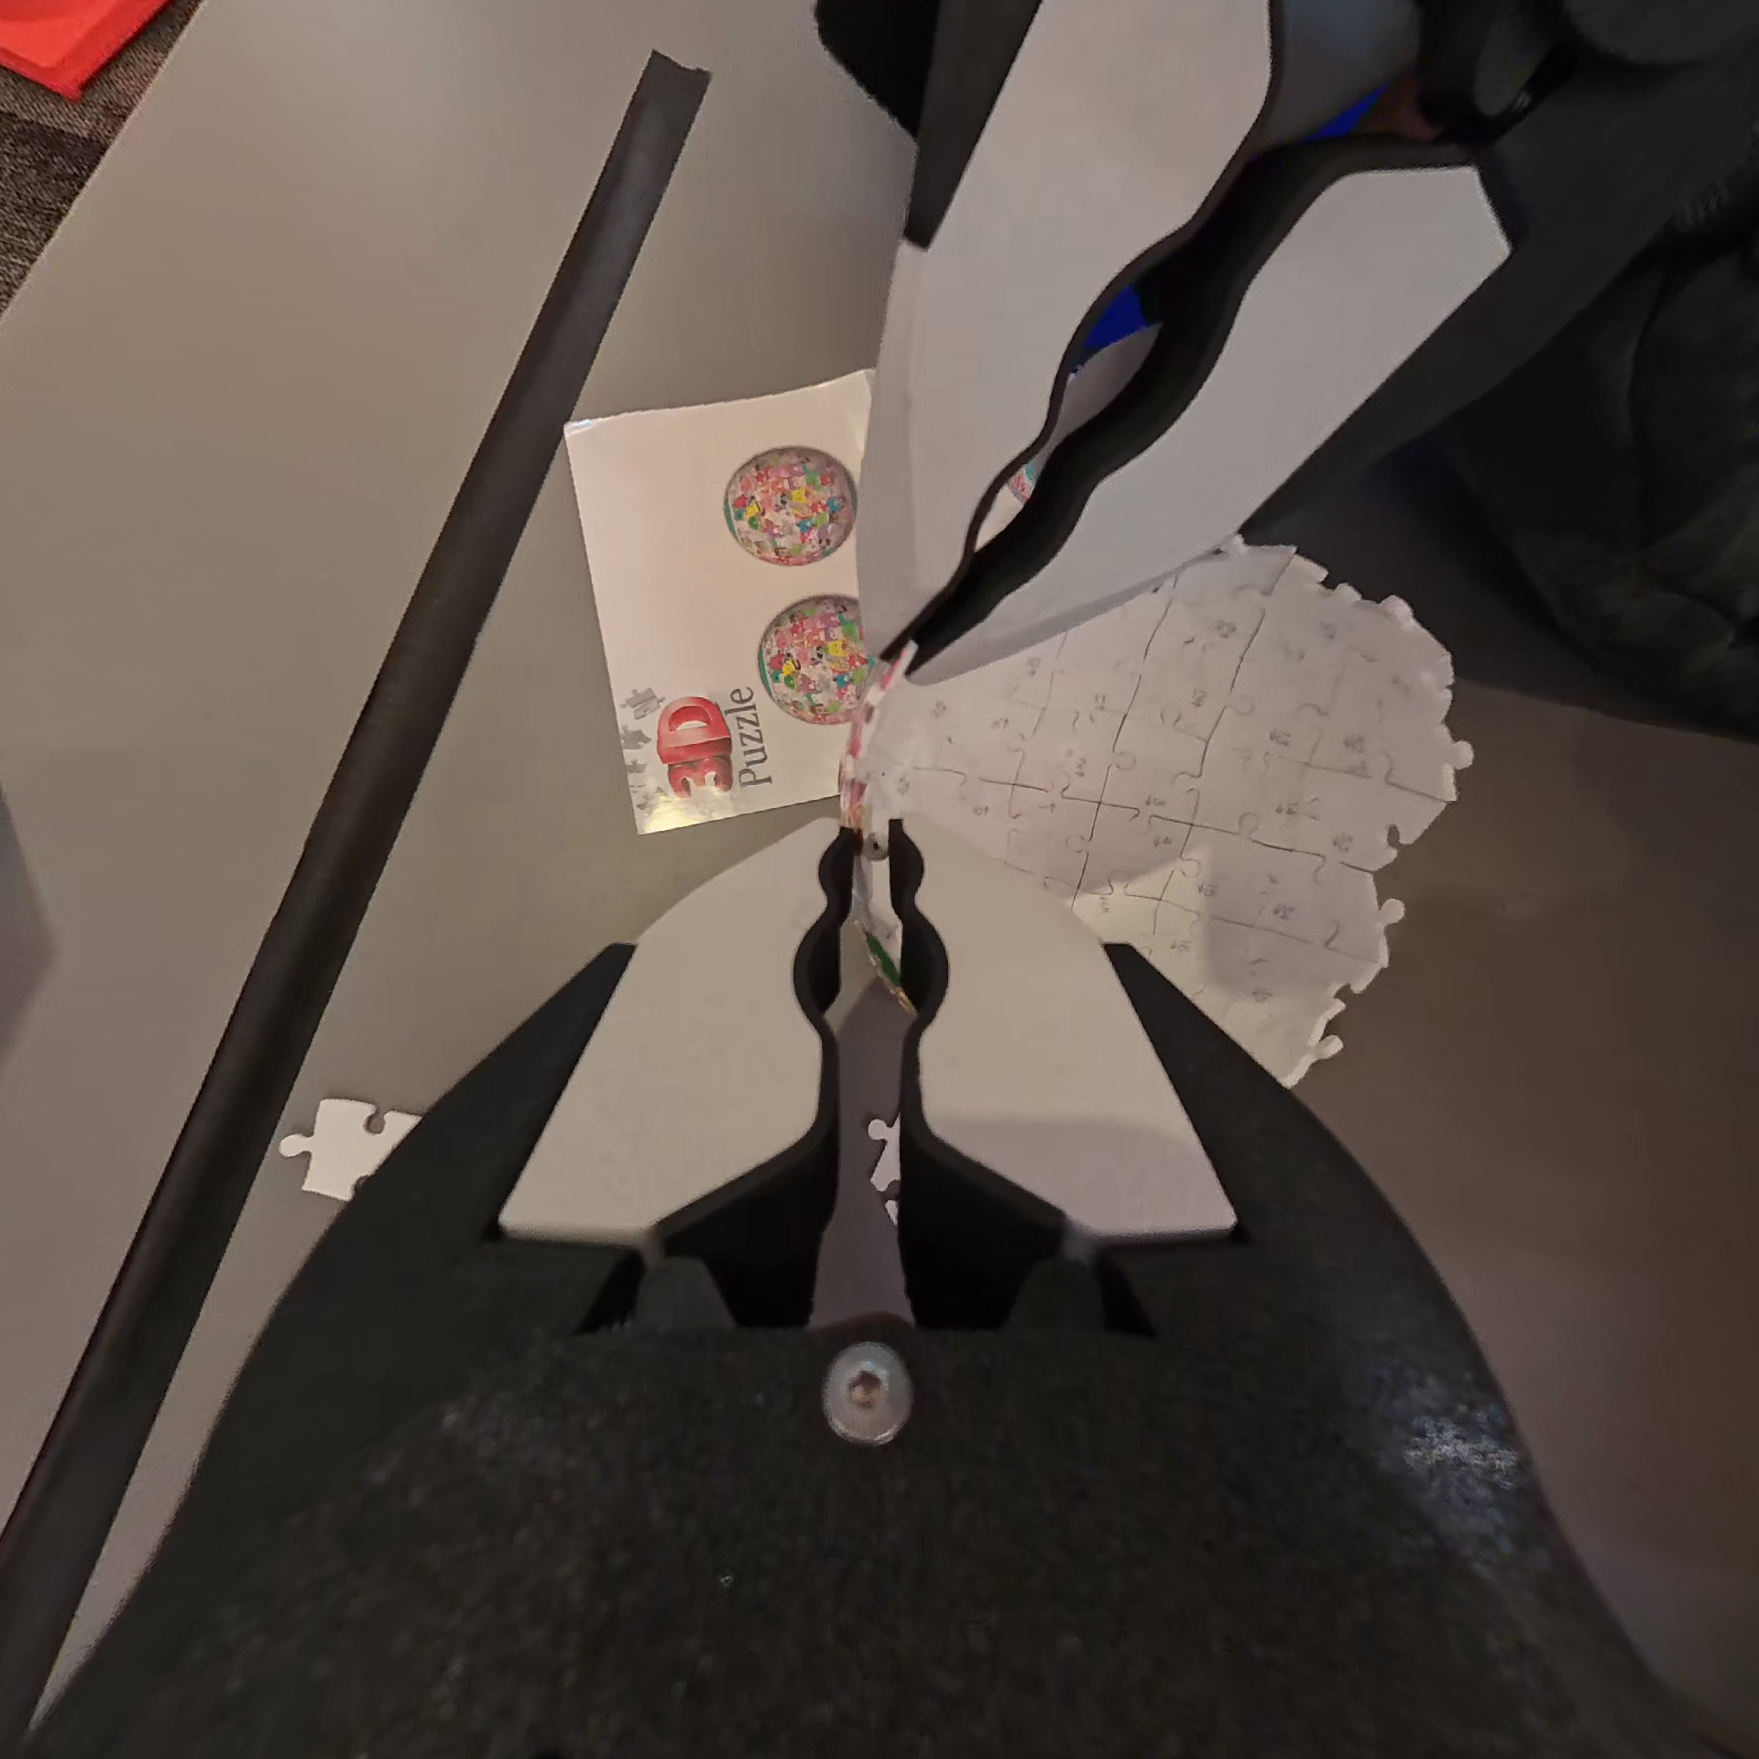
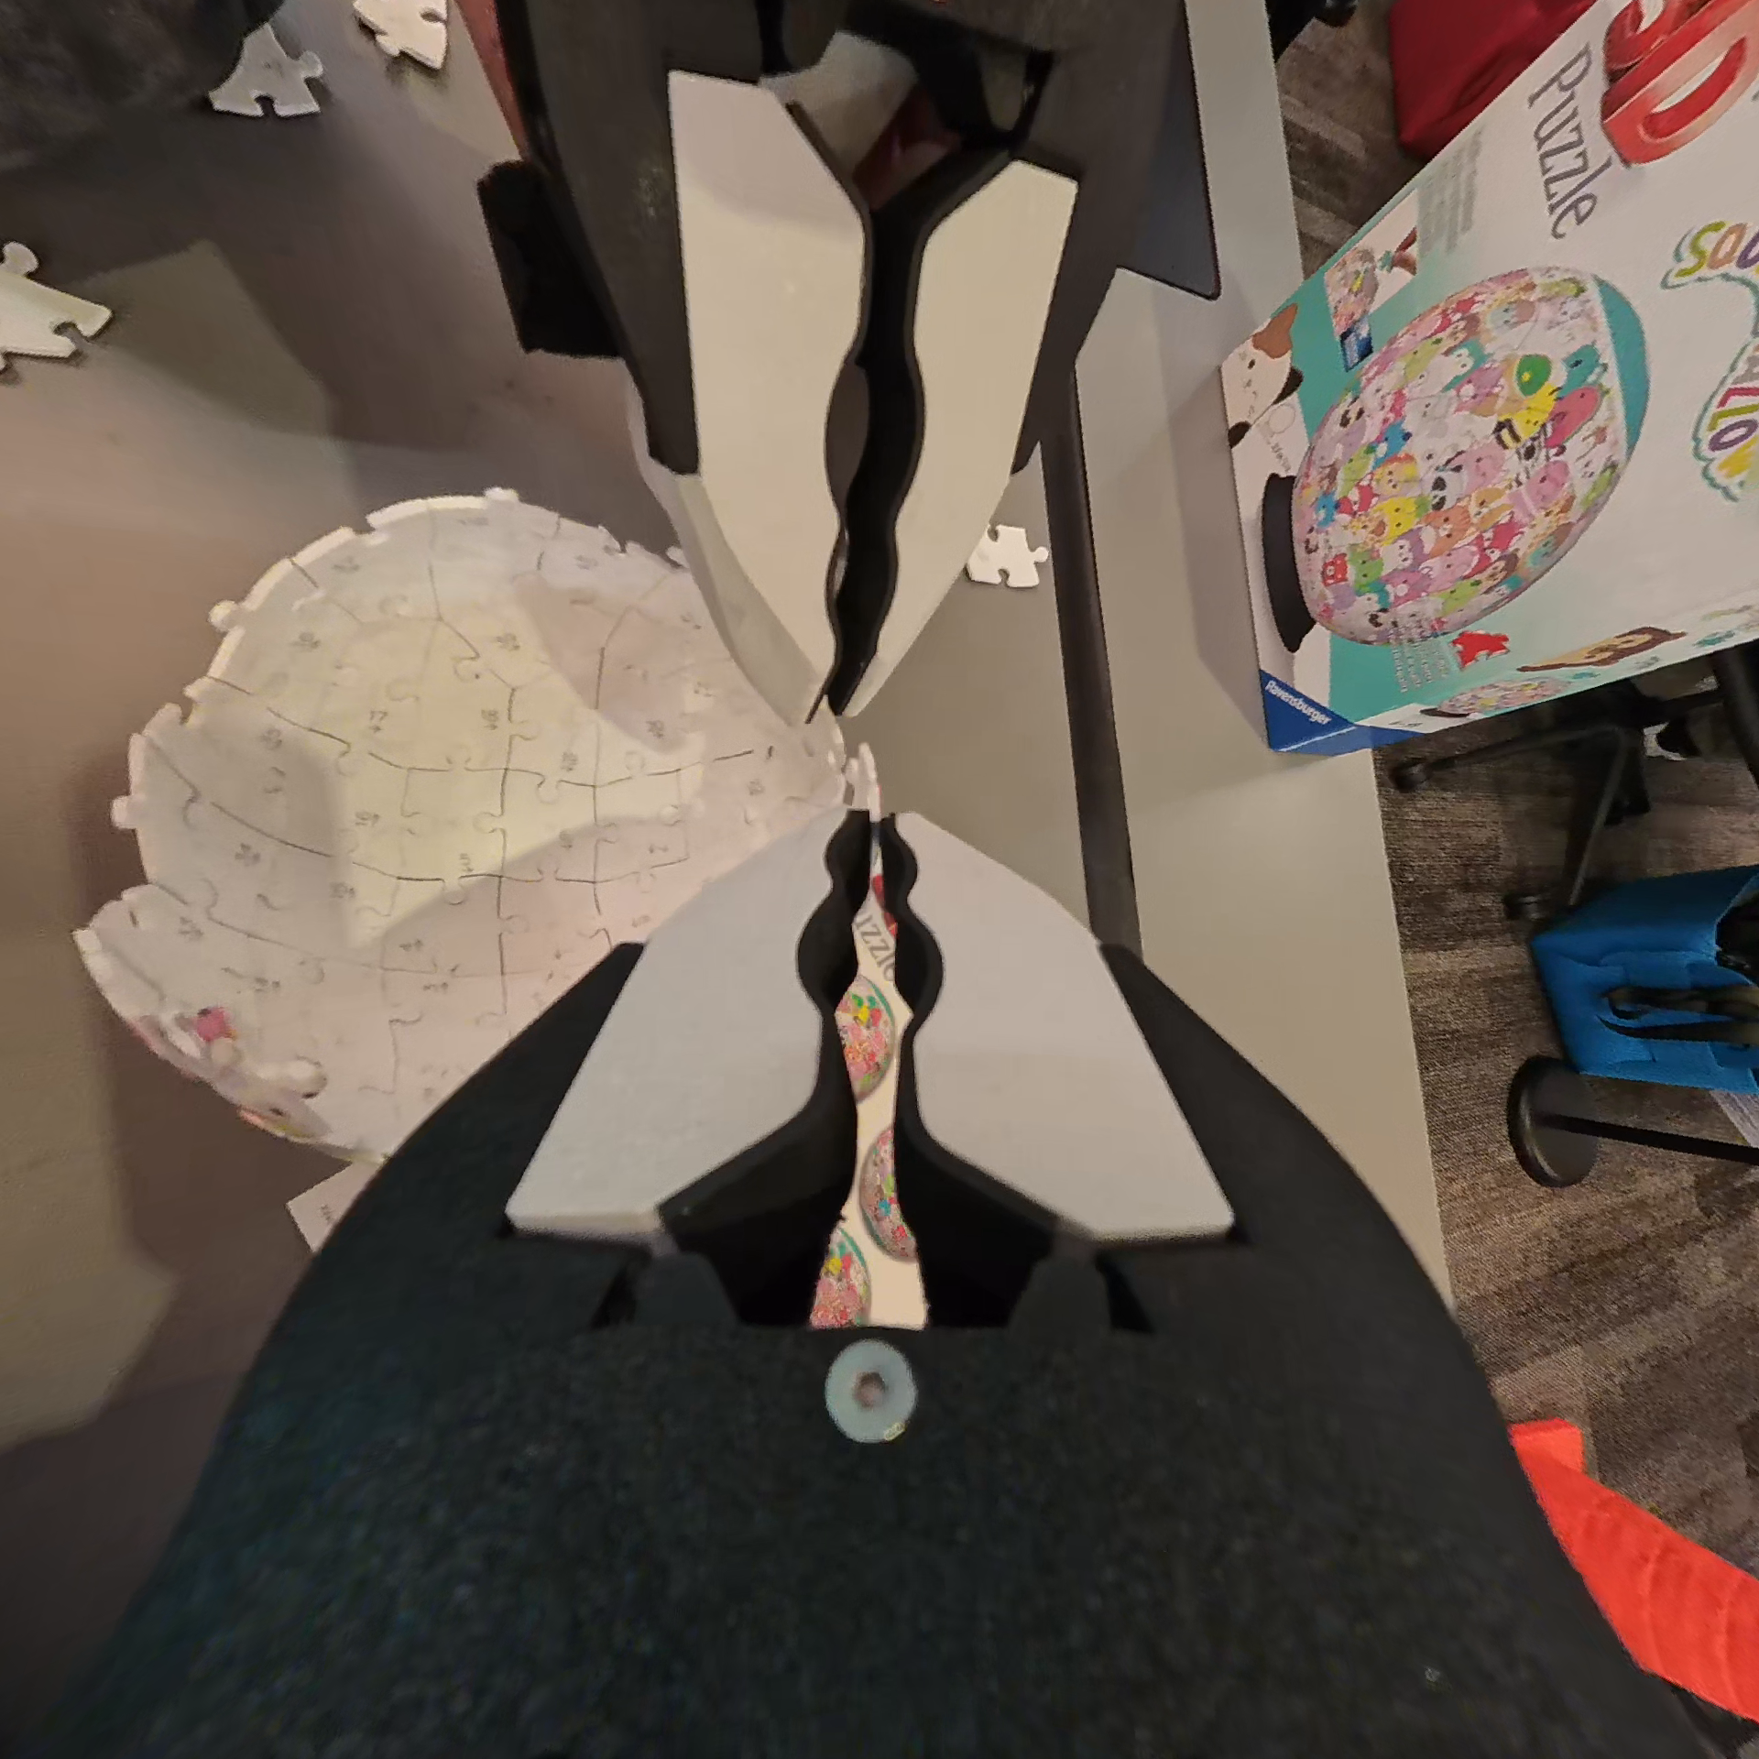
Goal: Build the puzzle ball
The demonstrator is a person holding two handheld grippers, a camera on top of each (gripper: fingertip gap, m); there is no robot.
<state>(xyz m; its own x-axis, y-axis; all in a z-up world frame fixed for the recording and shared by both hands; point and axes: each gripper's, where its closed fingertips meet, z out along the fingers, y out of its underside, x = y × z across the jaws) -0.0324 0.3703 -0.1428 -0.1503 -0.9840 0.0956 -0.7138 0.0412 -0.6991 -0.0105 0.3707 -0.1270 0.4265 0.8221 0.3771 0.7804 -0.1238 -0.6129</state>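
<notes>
Grey bench (image 1: 238, 476) tops meet at a dark seam (image 1: 495, 590) beneath our work, with patterned carpet (image 2: 1618, 857) off to one side. We hold the half-built puzzle ball (image 2: 428, 809), an open white shell of joined pieces with its blank inner side toward us, above the bench between both tools. Our left tool (image 1: 868, 842) is pinched nearly closed on the shell's rim, a coloured edge showing between its tips. Our right tool (image 2: 874, 826) is also almost closed, its tips at the same stretch of rim; we cannot tell what it pinches. The two tools face each other tip to tip. Under them lies a leaflet (image 1: 704, 609) picturing the finished ball. Loose pieces (image 2: 266, 76) lie scattered on the bench, one (image 2: 1007, 557) beside the seam. The puzzle box (image 2: 1485, 428) rests at the bench's edge.
</notes>
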